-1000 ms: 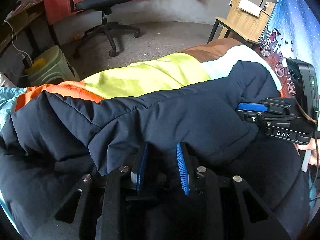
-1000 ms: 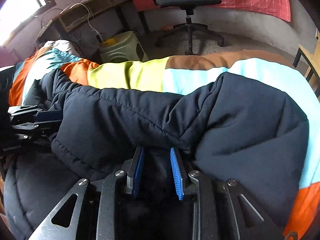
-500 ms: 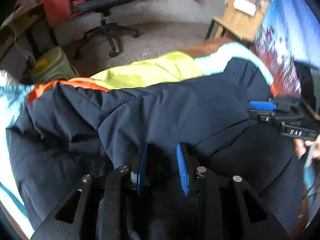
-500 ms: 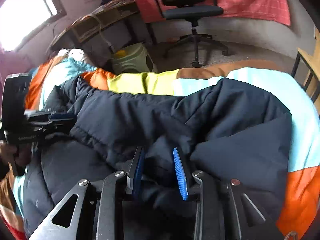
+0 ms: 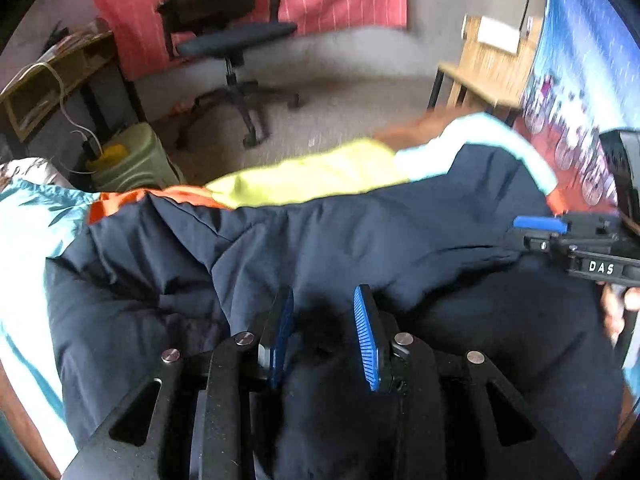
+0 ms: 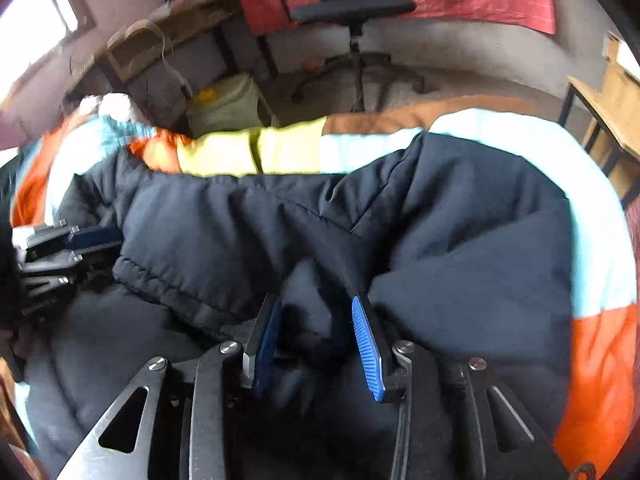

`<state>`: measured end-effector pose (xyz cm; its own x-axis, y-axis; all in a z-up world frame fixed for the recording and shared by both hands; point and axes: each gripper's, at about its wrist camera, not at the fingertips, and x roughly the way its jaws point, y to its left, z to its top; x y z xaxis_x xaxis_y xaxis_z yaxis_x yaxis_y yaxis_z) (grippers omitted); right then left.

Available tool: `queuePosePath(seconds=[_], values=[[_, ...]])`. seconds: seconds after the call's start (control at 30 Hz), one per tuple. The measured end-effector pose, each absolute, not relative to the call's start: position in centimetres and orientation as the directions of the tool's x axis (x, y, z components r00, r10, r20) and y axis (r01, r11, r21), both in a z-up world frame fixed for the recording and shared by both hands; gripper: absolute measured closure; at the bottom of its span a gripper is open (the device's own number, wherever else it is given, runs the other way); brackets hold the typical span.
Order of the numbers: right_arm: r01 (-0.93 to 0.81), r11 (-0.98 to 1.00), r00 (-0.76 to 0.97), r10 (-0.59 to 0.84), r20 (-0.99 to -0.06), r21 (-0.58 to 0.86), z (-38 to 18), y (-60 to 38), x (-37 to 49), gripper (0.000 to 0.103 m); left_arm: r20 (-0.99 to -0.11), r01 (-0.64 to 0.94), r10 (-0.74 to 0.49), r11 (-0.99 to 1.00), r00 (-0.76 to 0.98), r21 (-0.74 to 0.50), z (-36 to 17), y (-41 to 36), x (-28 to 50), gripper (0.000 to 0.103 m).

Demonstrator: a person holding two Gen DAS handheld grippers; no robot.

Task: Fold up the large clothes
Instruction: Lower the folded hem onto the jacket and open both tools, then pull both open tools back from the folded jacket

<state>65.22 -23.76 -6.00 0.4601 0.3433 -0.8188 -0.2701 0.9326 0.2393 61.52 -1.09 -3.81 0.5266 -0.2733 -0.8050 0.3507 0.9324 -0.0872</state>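
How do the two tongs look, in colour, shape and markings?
Both tongs have black metal frames with triangular cut-outs and silver bolts. The fingers carry ribbed blue pads. This shows on the left tongs and the right tongs. Seen from the left wrist view, the right tongs' body bears the white letters "DAS".

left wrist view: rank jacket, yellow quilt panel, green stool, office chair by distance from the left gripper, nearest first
1. dark jacket: between the left gripper fingers.
2. yellow quilt panel: just past the jacket's far edge.
3. green stool: floor, upper left.
4. office chair: farthest, by the red curtain.
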Motion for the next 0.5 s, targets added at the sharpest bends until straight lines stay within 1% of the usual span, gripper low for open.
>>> queuePosePath(seconds=[0.07,0.1,0.13,0.17,0.23,0.27,0.3,0.33,0.37,0.4,0.5], values=[[-0.269,0.934,0.505,0.344,-0.792,0.234,-4.2,-24.2,64.0,0.066,-0.796,0.325,-0.309,0.934,0.521,-0.150,-3.2,-0.5,60.9,0.076],[-0.272,0.935,0.516,0.343,-0.785,0.229,-3.7,-24.4,63.7,0.061,-0.795,0.316,-0.312,0.935,0.520,-0.160,-2.9,-0.4,60.8,0.075],[-0.271,0.938,0.538,0.333,-0.775,0.215,-2.7,-24.6,63.0,0.052,-0.792,0.306,-0.315,0.937,0.523,-0.170,-2.6,-0.2,60.4,0.072],[-0.269,0.941,0.554,0.327,-0.765,0.207,-2.1,-24.6,62.4,0.048,-0.790,0.296,-0.308,0.940,0.530,-0.168,-2.2,-0.1,60.0,0.069],[-0.265,0.942,0.573,0.324,-0.752,0.204,-1.1,-24.7,61.5,0.048,-0.776,0.273,-0.306,0.945,0.551,-0.179,-1.3,0.4,59.1,0.061],[-0.259,0.945,0.584,0.319,-0.747,0.202,-0.6,-24.8,61.1,0.047,-0.768,0.269,-0.312,0.945,0.559,-0.189,-0.8,0.5,58.7,0.058],[-0.252,0.947,0.597,0.313,-0.738,0.198,0.0,-25.0,60.4,0.044,-0.752,0.258,-0.320,0.944,0.576,-0.203,-0.1,0.8,57.9,0.051],[-0.248,0.948,0.606,0.311,-0.732,0.198,0.3,-24.9,60.0,0.035,-0.744,0.251,-0.322,0.945,0.586,-0.211,0.5,0.9,57.6,0.041],[-0.245,0.949,0.617,0.312,-0.723,0.200,0.8,-24.8,59.4,0.029,-0.727,0.238,-0.323,0.946,0.606,-0.222,1.2,1.2,56.6,0.035],[-0.243,0.949,0.634,0.313,-0.708,0.203,1.5,-24.7,58.3,0.027,-0.713,0.231,-0.326,0.945,0.621,-0.231,2.0,1.6,55.8,0.028],[-0.230,0.952,0.668,0.305,-0.678,0.201,3.0,-24.9,55.8,0.022,-0.685,0.219,-0.319,0.948,0.655,-0.232,3.9,2.0,53.6,0.024]])
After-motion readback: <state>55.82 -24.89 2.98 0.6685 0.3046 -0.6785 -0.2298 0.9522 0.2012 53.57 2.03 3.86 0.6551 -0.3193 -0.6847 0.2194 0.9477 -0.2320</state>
